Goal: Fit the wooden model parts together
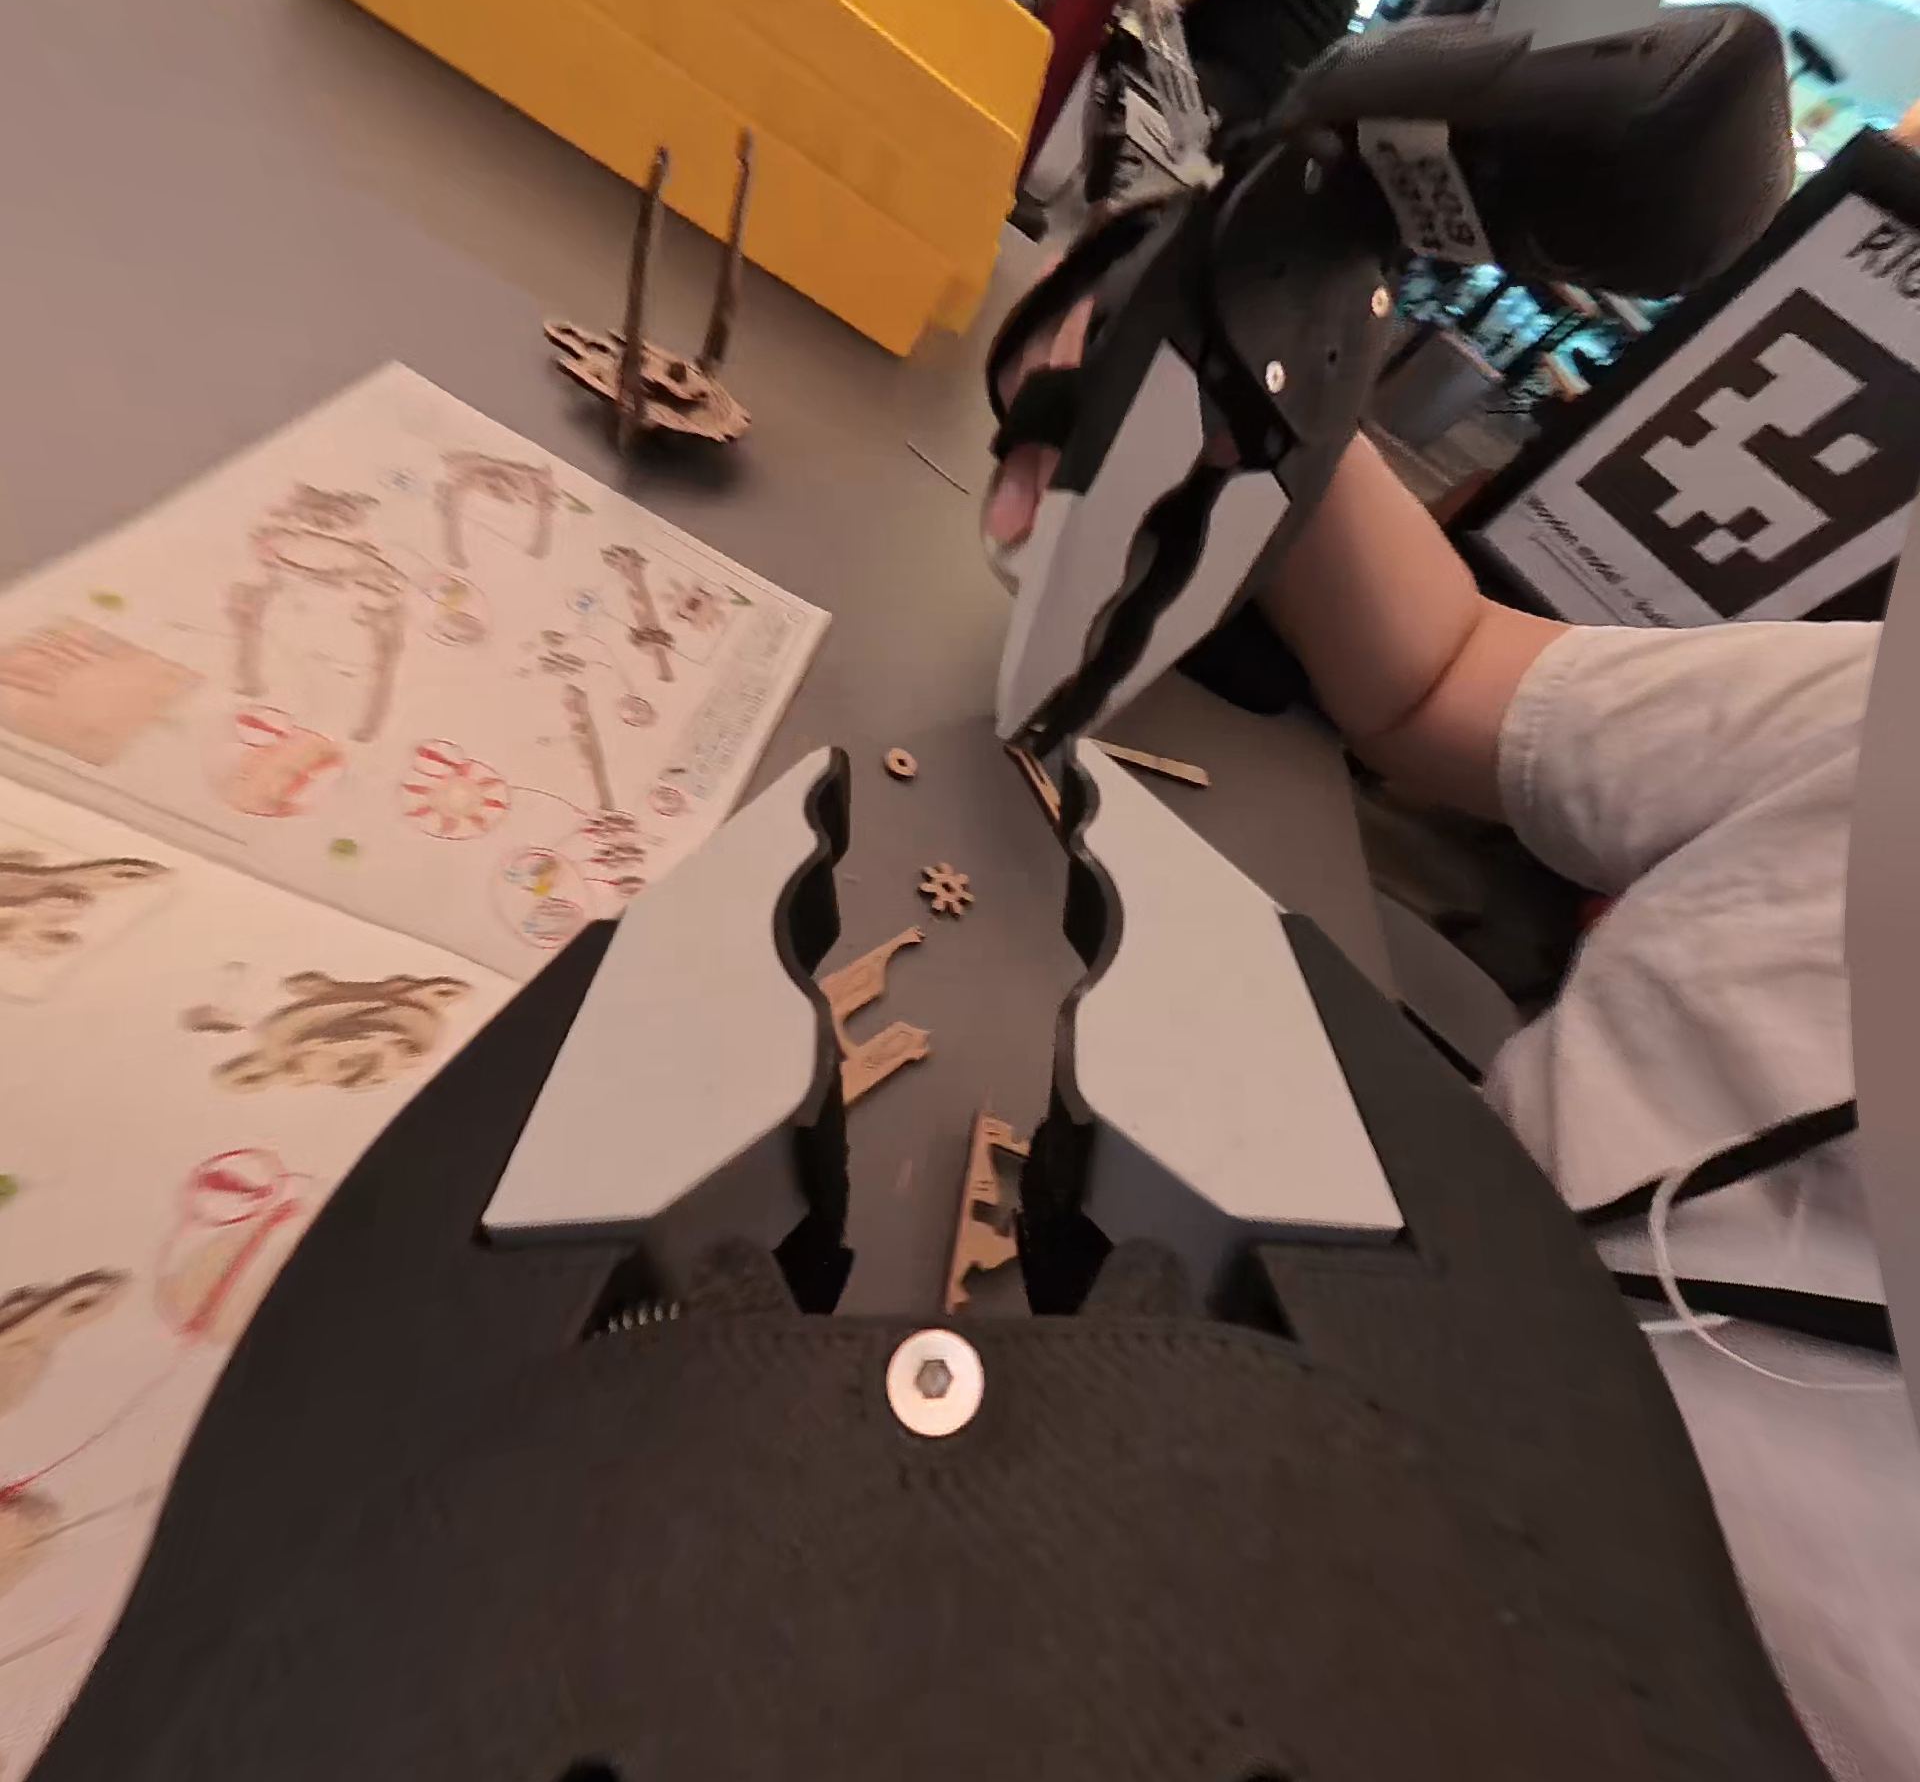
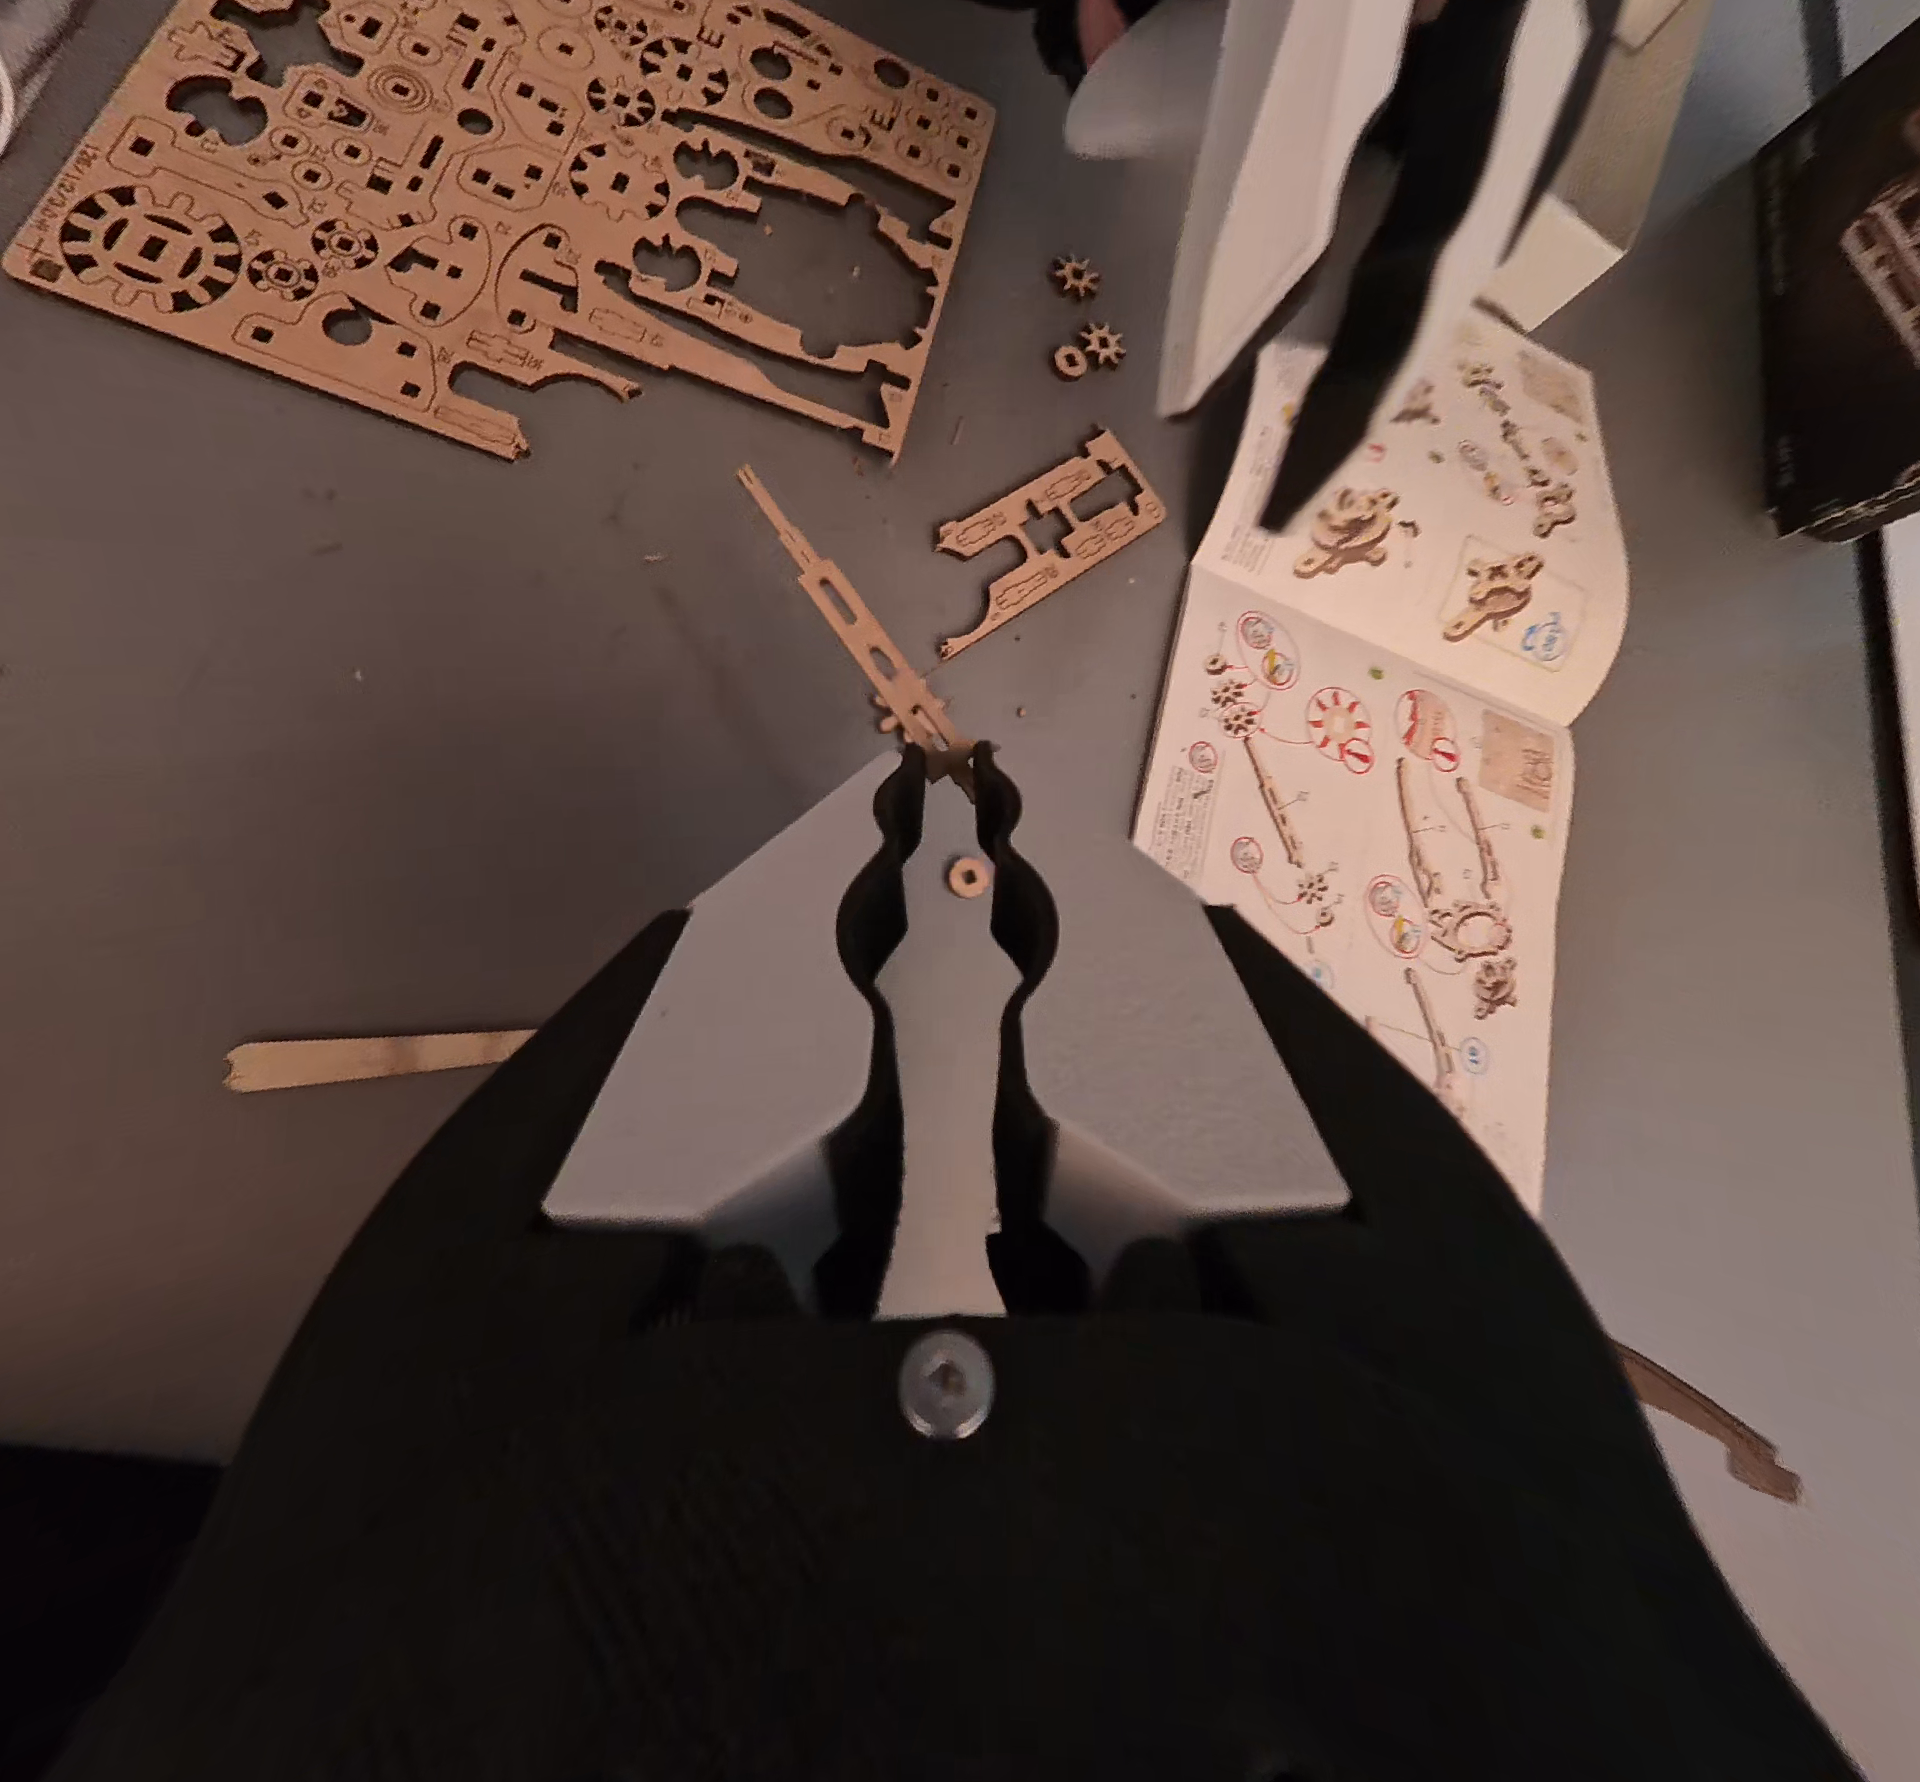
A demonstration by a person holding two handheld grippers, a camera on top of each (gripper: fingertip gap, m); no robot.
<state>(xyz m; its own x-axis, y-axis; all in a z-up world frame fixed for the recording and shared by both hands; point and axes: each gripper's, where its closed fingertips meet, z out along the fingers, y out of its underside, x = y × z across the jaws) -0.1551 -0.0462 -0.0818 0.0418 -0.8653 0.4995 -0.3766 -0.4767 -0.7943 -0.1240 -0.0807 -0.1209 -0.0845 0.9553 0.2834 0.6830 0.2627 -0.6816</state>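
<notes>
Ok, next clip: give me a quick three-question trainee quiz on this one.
1. True or false: the right tool grips a thin wooden strip by its end.
2. The left tool is: A) shut on a gear, B) open and empty, C) shut on the booklet.
3. What lies flat right of the strip in the right wrist view?

Key:
1. True.
2. B.
3. An H-shaped wooden frame piece, with the open instruction booklet further right.

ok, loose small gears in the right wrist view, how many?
2: upper gear right of the wooden sheet, lower gear just below it, beside a ring. Others may be hidden.
</notes>
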